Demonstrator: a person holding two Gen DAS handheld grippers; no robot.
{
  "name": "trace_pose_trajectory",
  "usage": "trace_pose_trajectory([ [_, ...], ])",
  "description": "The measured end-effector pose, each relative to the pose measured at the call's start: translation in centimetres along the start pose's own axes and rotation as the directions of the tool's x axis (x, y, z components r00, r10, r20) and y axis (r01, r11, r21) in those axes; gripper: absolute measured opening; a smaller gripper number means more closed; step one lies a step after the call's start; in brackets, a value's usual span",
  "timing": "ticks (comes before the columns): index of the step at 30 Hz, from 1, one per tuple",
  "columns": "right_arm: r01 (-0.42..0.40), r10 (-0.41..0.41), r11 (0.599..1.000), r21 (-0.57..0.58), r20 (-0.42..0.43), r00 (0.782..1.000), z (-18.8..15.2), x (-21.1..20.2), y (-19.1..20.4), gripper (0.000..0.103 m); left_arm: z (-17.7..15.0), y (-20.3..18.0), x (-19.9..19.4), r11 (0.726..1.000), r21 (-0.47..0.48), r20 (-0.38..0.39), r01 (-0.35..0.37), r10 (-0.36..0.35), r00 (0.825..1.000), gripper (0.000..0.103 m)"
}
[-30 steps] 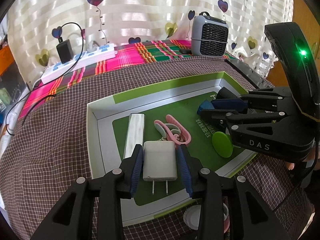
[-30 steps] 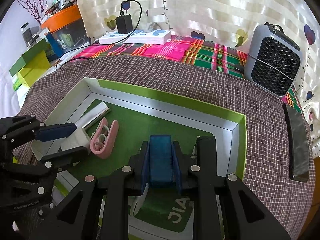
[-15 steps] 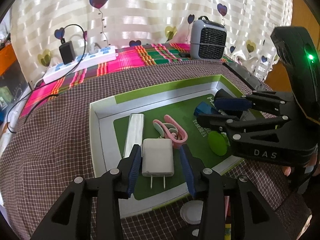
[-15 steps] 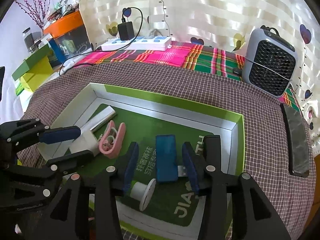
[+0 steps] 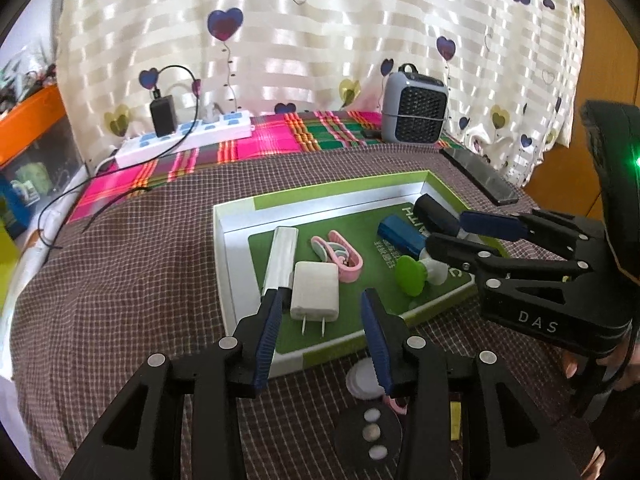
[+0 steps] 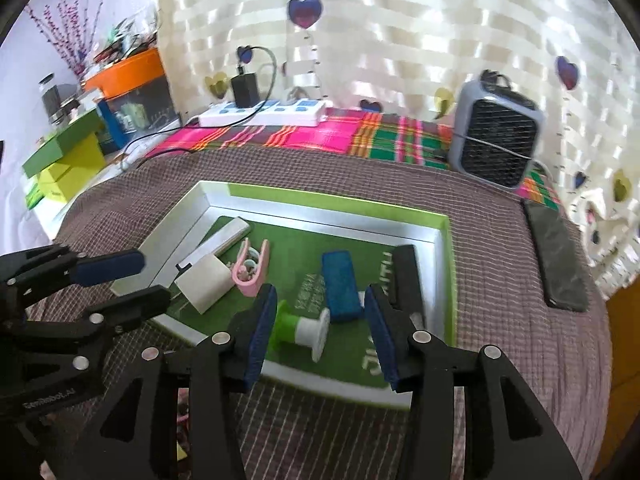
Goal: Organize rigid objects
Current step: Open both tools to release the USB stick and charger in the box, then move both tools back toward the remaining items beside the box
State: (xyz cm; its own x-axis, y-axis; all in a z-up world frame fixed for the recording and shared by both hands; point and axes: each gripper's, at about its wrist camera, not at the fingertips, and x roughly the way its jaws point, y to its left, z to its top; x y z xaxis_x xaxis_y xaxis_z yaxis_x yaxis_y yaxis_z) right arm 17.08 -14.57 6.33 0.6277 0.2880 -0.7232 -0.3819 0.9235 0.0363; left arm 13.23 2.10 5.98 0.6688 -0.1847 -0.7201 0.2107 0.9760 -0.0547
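Note:
A green-lined white tray point(image 5: 236, 272) point(image 6: 444, 264) lies on the checked cloth. In it lie a white plug charger point(image 5: 315, 290) point(image 6: 204, 282), a silver bar point(image 5: 280, 258) point(image 6: 222, 238), a pink clip point(image 5: 340, 254) point(image 6: 254, 268), a blue block point(image 5: 400, 236) point(image 6: 340, 286), a green-and-white spool point(image 5: 412, 276) point(image 6: 300, 326) and a black block point(image 5: 434, 212) point(image 6: 406, 276). My left gripper point(image 5: 322, 320) is open and empty, just short of the charger. My right gripper point(image 6: 318, 330) is open and empty, above the spool and near the blue block.
A grey mini fan point(image 5: 414, 110) point(image 6: 496, 138) and a white power strip point(image 5: 188, 138) point(image 6: 264, 114) stand at the back. A dark phone point(image 5: 478, 176) point(image 6: 556, 256) lies right of the tray. A white lid point(image 5: 364, 380) and a black disc point(image 5: 368, 432) lie before the tray.
Both grippers opened and pulled back. The left let go of the white charger, the right let go of the blue block; both now lie in the tray.

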Motion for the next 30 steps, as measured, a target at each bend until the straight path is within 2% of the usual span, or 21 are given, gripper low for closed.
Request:
trace_pose_trajectory([
  [7,0.07,-0.073,0.996,0.059,0.049,0.996,-1.7,-3.1,0.6,0.047,-1.4,-0.4,-1.9,0.999,-0.033,0.01,0.003,-0.003,1.0,0.041],
  [19,0.136,-0.142,0.985,0.105,0.056,0.988,-5.2,-5.8,2.7,0.047,-5.2,-0.1,-2.9,0.996,-0.087,-0.03,-0.004,0.001,1.0,0.041],
  [30,0.114,-0.119,0.987,0.115,0.036,0.992,-7.1,-6.3,4.8,0.047,-7.5,1.3,-3.5,0.991,-0.133,-0.051,-0.019,0.012,0.999,0.041],
])
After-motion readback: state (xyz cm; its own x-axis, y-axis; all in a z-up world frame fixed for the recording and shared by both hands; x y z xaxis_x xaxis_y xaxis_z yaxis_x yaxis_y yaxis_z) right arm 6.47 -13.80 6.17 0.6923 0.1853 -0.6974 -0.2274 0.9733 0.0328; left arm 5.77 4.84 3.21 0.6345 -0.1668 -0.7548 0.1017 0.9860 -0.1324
